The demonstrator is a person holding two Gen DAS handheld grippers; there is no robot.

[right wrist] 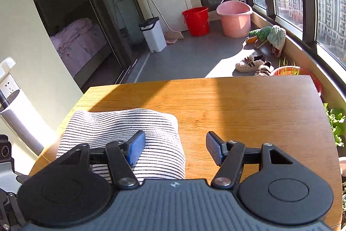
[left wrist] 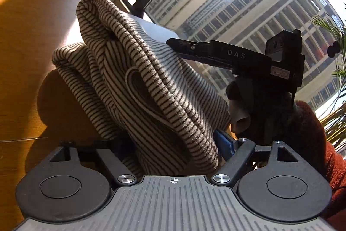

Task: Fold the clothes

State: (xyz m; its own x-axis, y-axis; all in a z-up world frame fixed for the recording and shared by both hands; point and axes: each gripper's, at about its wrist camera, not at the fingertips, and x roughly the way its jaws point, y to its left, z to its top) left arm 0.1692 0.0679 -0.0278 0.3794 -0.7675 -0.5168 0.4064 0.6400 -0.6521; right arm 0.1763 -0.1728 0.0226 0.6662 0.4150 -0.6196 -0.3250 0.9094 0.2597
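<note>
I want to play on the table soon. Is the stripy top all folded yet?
Nearly. The striped top already lies in a folded bundle on the wooden table. The right gripper is open, holding nothing. Cloth still bunches between the left gripper's fingers, so letting go and tidying remain.

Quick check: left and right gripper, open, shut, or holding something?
Left gripper: fingers mostly hidden by the bunched cream-and-black striped knit garment; grip cannot be told.
Right gripper: open, empty, over the garment's edge.

Striped garment (right wrist: 121, 135), folded, on table (right wrist: 237, 105)
</note>
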